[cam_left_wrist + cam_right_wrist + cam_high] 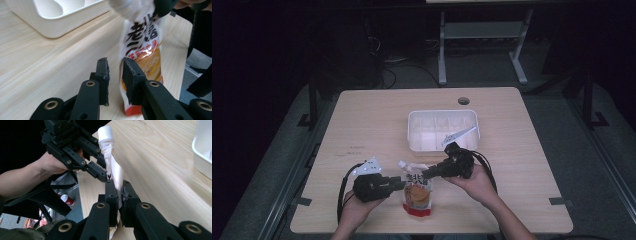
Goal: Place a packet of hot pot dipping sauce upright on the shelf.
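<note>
- The work in hand looks like moving the spouted pouch (416,192) into the white bin (442,131); the pouch sits in the lower middle of the high view, at the near edge of the table (362,120), with the bin just above it and to the right.
- Done so far, by my reading: the pouch is gripped. In the right gripper view the right tongs (119,195) are pinched on the pouch's white upper part, just below the capped spout (106,132) near the top centre of that frame.
- The left tongs (115,72) stand partly open with nothing pressed between them; in the left gripper view the pouch (142,50) lies right of centre, beyond and beside the right-hand jaw, not clamped.
- In the high view the left tongs (398,184) point at the pouch from the left, close beside it.
- The pouch's lower end appears to rest on or near the table; I cannot tell whether it is fully lifted.
- Left to do, as I judge it: raise the pouch clear, carry it up the frame over the bin's near wall, and let it go inside.
- The bin holds dividers and no pouch yet.
</note>
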Tool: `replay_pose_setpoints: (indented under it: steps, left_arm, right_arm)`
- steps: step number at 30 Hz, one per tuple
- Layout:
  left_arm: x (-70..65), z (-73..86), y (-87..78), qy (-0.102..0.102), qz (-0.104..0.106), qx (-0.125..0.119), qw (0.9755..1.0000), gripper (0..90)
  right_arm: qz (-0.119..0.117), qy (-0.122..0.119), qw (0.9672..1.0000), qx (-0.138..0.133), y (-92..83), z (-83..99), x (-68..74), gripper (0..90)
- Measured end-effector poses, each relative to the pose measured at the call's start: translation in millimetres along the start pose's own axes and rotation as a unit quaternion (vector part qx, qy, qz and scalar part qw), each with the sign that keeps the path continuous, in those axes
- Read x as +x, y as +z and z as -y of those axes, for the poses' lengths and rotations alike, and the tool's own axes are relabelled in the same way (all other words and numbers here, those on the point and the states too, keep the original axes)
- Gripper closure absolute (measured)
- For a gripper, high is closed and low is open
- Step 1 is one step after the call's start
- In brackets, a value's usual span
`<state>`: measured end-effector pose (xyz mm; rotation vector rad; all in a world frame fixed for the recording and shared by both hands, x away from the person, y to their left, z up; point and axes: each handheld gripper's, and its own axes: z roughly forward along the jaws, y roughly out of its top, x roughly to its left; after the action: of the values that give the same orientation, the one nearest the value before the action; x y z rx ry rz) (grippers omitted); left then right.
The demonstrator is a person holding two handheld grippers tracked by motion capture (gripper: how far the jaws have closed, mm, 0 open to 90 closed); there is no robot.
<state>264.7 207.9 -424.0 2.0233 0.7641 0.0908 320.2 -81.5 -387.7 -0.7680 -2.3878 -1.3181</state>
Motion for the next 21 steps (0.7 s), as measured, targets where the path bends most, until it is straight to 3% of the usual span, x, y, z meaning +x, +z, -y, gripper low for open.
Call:
replay_pose_setpoints:
  steps: [5, 7, 13, 21]
  left_arm:
    - [1.1, 2.1, -3.0, 0.003, -0.014, 0.007, 0.9999, 69.2]
    - [1.5, 3.0, -4.5, 0.006, -0.024, 0.009, 0.9996, 67.4]
    - [3.3, 4.5, -6.3, 0.014, -0.046, 0.021, 0.9986, 64.4]
    - [7.6, 8.4, -8.4, 0.021, -0.089, 0.037, 0.9951, 58.6]
  right_arm:
    - [-0.006, 0.005, 1.0000, -0.006, -8.2, -1.8, 7.4, 85.5]
    - [0.008, 0.001, 0.9999, -0.007, -14.8, -5.1, 13.8, 85.8]
    - [0.041, 0.008, 0.9988, -0.027, -26.4, -8.9, 16.0, 85.9]
    - [0.087, 0.043, 0.9916, -0.085, -53.6, -22.8, 13.5, 86.3]
